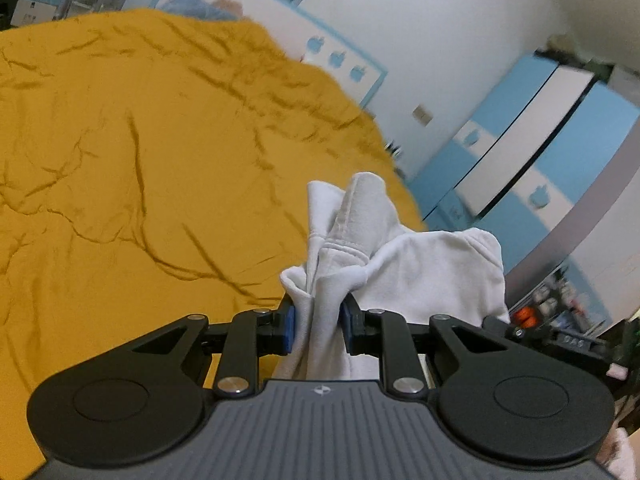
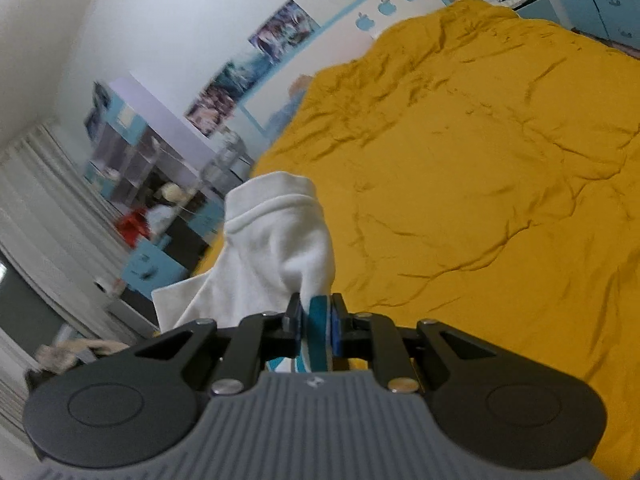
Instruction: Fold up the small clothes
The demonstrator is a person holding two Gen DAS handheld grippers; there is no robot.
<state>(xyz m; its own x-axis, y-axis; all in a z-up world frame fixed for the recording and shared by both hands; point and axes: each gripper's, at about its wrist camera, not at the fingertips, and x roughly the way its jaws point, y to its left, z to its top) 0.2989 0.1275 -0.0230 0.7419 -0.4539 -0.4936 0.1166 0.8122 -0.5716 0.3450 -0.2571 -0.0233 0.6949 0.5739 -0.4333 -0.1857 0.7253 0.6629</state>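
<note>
both the left gripper [image 1: 318, 330] and right gripper [image 2: 317, 330] pinched the white garment [image 1: 404, 264] above the mustard bedspread [image 1: 140, 160], likely to spread it flat.

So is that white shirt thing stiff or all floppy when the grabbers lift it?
Probably floppy: the white garment bunches and droops between the left gripper and the right gripper. It looks light and soft, so it should sag, not roll.

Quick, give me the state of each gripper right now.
Left gripper: shut on the bunched white cotton garment.
Right gripper: shut on a teal-trimmed edge of the same white garment, above the mustard-yellow bedspread.
</note>
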